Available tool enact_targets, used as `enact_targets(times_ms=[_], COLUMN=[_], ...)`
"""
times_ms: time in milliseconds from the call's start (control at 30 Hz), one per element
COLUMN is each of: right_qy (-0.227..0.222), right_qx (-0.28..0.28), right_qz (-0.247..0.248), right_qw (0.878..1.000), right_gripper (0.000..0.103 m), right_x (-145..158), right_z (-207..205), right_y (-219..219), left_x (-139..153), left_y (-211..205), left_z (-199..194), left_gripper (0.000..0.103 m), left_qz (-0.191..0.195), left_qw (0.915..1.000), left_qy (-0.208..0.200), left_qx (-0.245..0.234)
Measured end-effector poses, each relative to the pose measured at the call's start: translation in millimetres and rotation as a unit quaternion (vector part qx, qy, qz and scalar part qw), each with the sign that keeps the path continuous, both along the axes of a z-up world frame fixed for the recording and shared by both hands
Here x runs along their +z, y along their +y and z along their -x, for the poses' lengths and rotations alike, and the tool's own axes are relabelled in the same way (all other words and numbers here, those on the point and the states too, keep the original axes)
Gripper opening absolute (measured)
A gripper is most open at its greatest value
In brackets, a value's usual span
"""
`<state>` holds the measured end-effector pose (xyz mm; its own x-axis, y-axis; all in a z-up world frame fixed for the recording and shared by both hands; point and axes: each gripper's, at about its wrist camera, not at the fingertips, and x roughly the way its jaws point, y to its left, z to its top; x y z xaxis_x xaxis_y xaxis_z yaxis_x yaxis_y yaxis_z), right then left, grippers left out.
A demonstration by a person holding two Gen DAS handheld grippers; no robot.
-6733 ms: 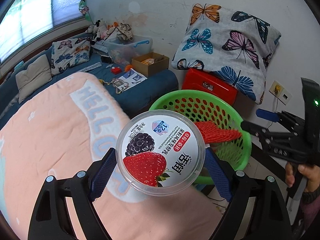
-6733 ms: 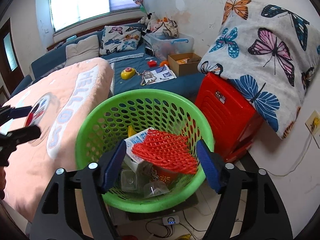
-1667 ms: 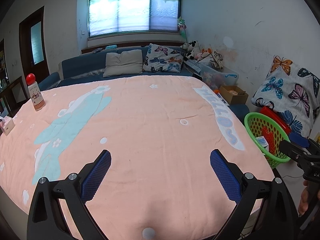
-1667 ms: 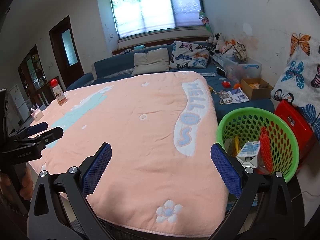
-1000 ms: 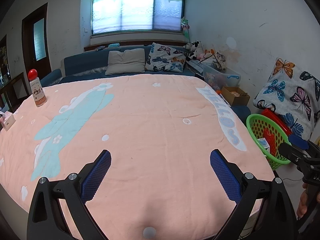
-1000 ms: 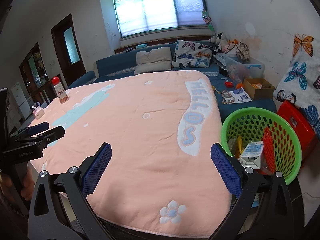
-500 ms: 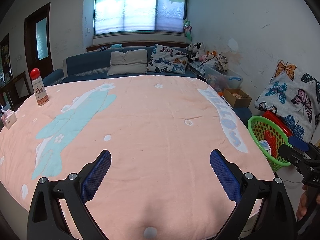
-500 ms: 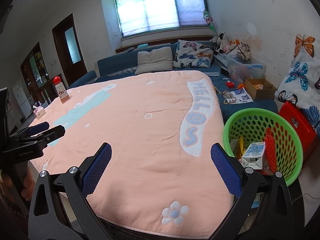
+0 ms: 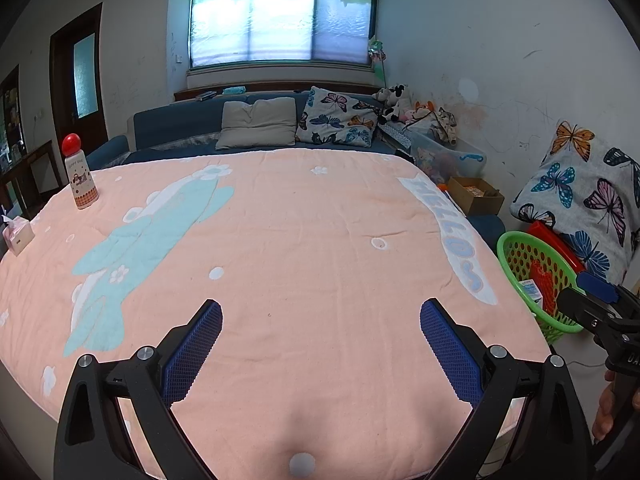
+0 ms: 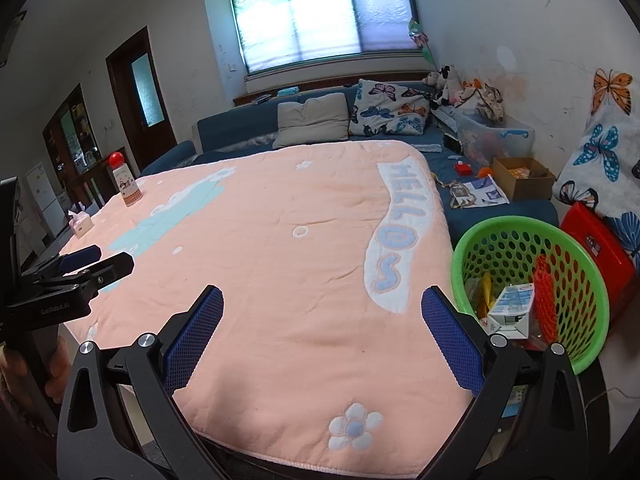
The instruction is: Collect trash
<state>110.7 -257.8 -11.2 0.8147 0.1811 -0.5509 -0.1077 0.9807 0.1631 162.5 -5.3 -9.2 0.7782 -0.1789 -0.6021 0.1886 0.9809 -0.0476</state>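
A green plastic basket (image 10: 588,256) stands on the floor at the table's right edge and also shows in the left wrist view, basket (image 9: 516,246). Inside it lie a white and blue carton (image 10: 510,308), red foam netting (image 10: 546,300) and yellow wrappers. My left gripper (image 9: 320,316) is open above the near edge of the pink blanket (image 9: 280,240), with nothing between its blue pads. My right gripper (image 10: 322,304) is open too, just left of the basket, and empty. Each gripper shows at the edge of the other's view.
A bottle with a red cap (image 9: 80,176) and a pink tissue box (image 9: 18,236) stand at the blanket's far left. A blue sofa (image 10: 240,128) with cushions lies behind. A cardboard box (image 10: 520,176), a clear bin (image 10: 496,136), a red crate (image 10: 600,240) and a butterfly pillow (image 9: 592,184) crowd the right side.
6.7 s ago the left gripper held a yogurt tub and the right held red netting over the basket. Both are open and empty now, drawn back over the blanket. Little moved in the last second.
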Motion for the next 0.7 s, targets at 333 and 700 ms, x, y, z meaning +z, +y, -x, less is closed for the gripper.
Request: enact_targets(times_ms=[333,700], right_qy=[0.0,0.001], right_qx=[0.001,0.001], right_qz=[-0.001,-0.003], right_qw=[1.0,1.0], right_gripper=[0.098,0.098], right_x=[-0.2,-0.7], right_z=[-0.1,-0.3], right_y=[0.0,-0.3], left_x=[0.2,-0.3], left_y=[0.3,0.7], left_z=[-0.8,-0.9], left_gripper=[0.096,0.096], left_qz=[-0.001,-0.001], left_qw=[1.0,1.0], left_qy=[0.001,0.0], left_qx=[0.0,0.002])
